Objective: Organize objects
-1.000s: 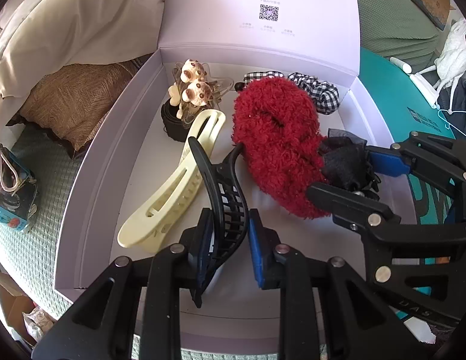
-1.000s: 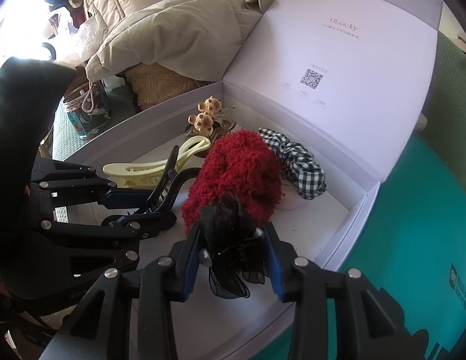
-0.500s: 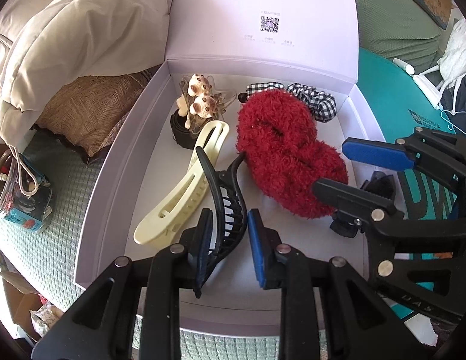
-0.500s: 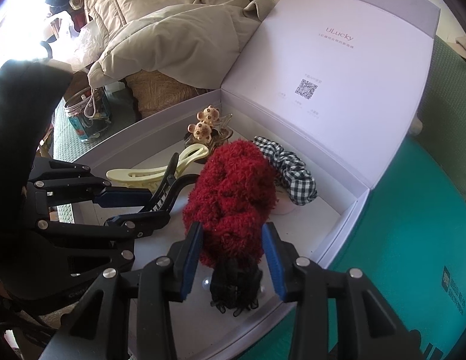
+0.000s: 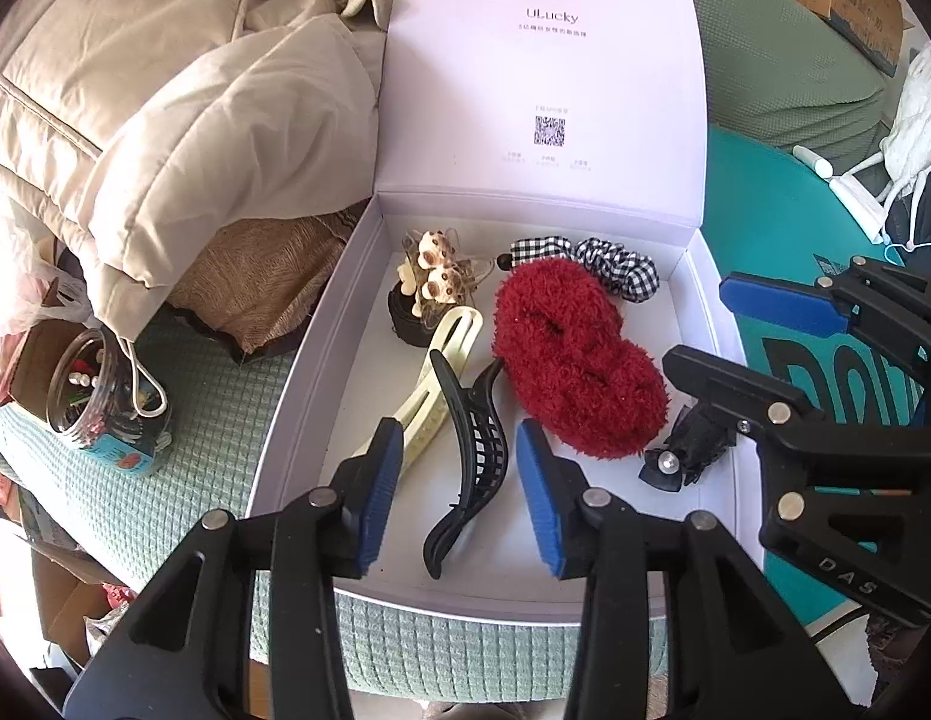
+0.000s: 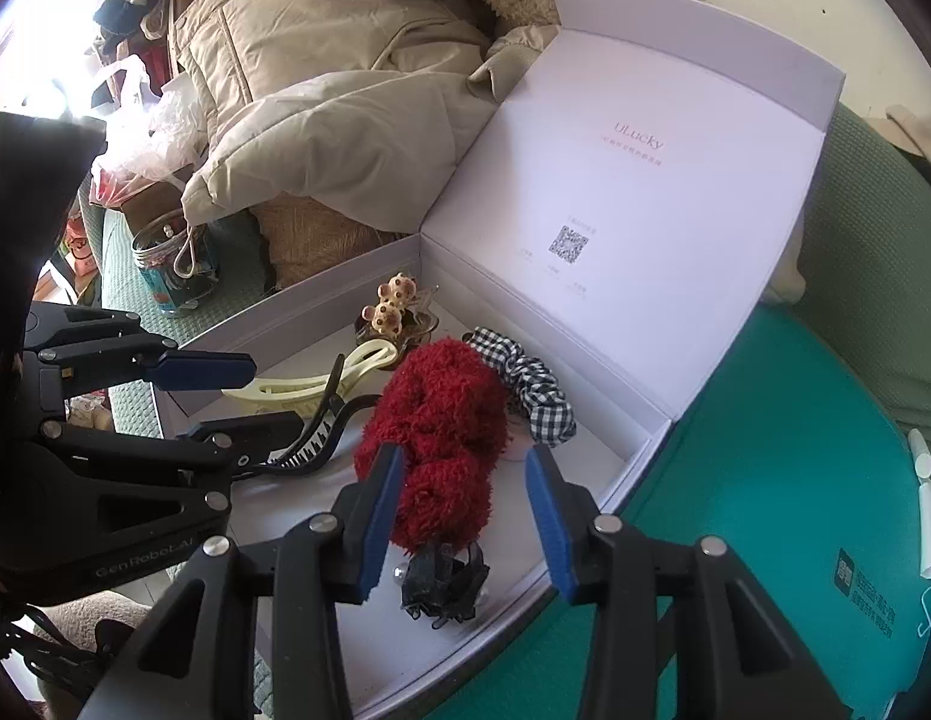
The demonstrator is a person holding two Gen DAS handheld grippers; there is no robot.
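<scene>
An open white box (image 5: 309, 360) holds hair accessories. A black claw clip (image 5: 474, 450) lies on its floor beside a cream clip (image 5: 447, 360). My left gripper (image 5: 459, 480) hovers above the black clip, its jaws opening and its pads clear of the clip. A red fluffy scrunchie (image 5: 573, 354), a checked scrunchie (image 5: 615, 270) and a bear hair tie (image 5: 435, 282) lie further back. A black lace clip (image 6: 444, 591) rests near the front wall. My right gripper (image 6: 462, 480) is open above it, holding nothing.
A beige padded jacket (image 5: 165, 120) is piled left of the box. A glass jar (image 5: 105, 402) stands on the green bedding (image 5: 213, 450). A teal mat (image 6: 765, 480) lies on the right. The box lid (image 5: 543, 90) stands upright behind.
The left gripper let go of the black claw clip and rose. The right gripper released the black lace clip and lifted. Both clips now lie in the box.
</scene>
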